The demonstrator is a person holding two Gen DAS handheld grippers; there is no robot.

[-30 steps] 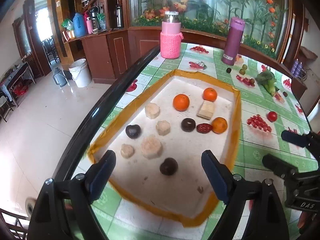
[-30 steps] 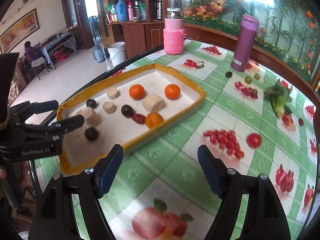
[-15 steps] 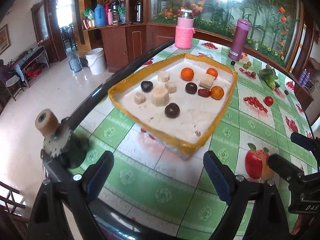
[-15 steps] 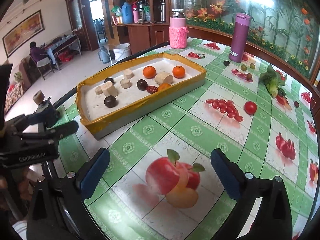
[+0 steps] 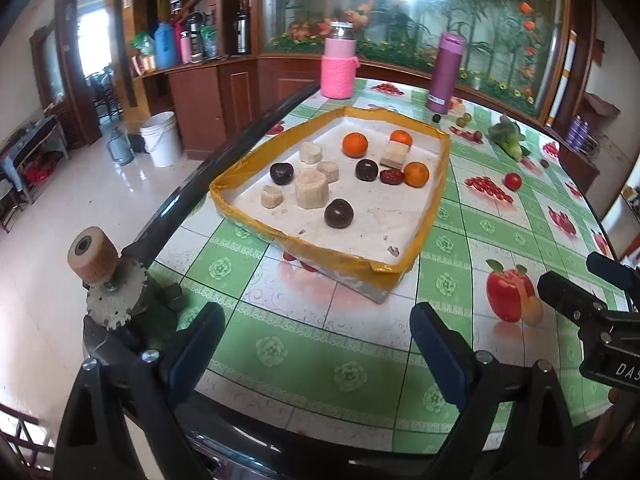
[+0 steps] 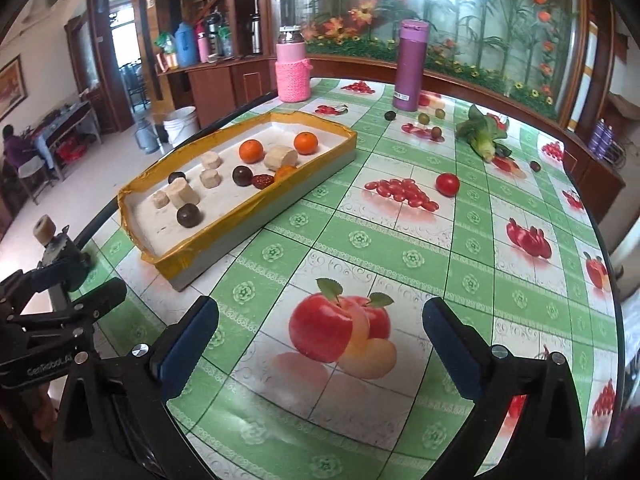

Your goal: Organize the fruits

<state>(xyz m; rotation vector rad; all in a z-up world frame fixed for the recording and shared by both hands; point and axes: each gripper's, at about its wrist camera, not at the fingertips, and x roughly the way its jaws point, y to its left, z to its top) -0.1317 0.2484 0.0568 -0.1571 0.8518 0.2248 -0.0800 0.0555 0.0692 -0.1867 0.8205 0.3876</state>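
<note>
While both the left gripper (image 5: 314,338) and right gripper (image 6: 320,334) hang wide open and empty, well short of the tray (image 6: 256,210) of fruits, round oranges (image 6: 251,151) may roll from a hasty pinch

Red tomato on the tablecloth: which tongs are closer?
Right. The right tongs sit on the tomato's side of the table; the left tongs are further off, facing the tray.

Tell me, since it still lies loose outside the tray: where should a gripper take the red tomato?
Take the red tomato across its widest middle, coming from above. It is round, sits alone on the tablecloth, and has open space on either side for the fingers.
</note>
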